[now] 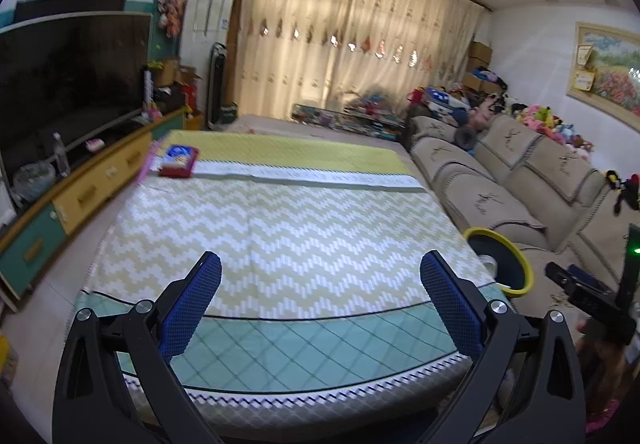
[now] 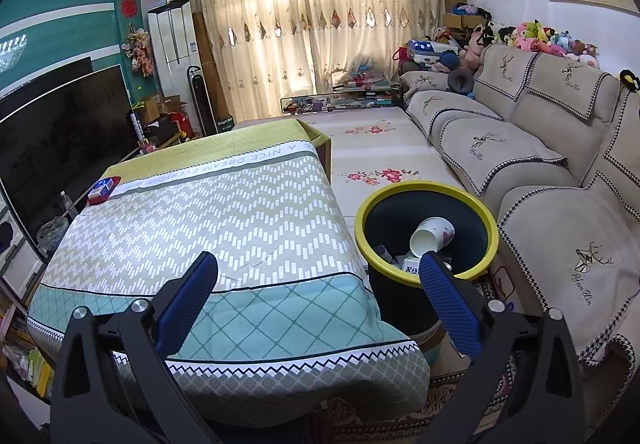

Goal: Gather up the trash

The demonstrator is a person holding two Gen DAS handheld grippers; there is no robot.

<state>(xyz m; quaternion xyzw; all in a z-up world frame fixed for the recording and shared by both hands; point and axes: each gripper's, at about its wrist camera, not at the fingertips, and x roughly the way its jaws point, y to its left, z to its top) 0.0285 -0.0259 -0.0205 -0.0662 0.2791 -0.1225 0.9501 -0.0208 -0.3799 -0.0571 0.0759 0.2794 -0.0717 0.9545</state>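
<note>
L gripper wide, empty, over cloth-covered table; R gripper wide, empty; paper cup lies in yellow-rimmed bin beside table

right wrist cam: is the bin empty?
No. A white paper cup lies on its side inside the yellow-rimmed bin, with other small trash beneath it.
</note>
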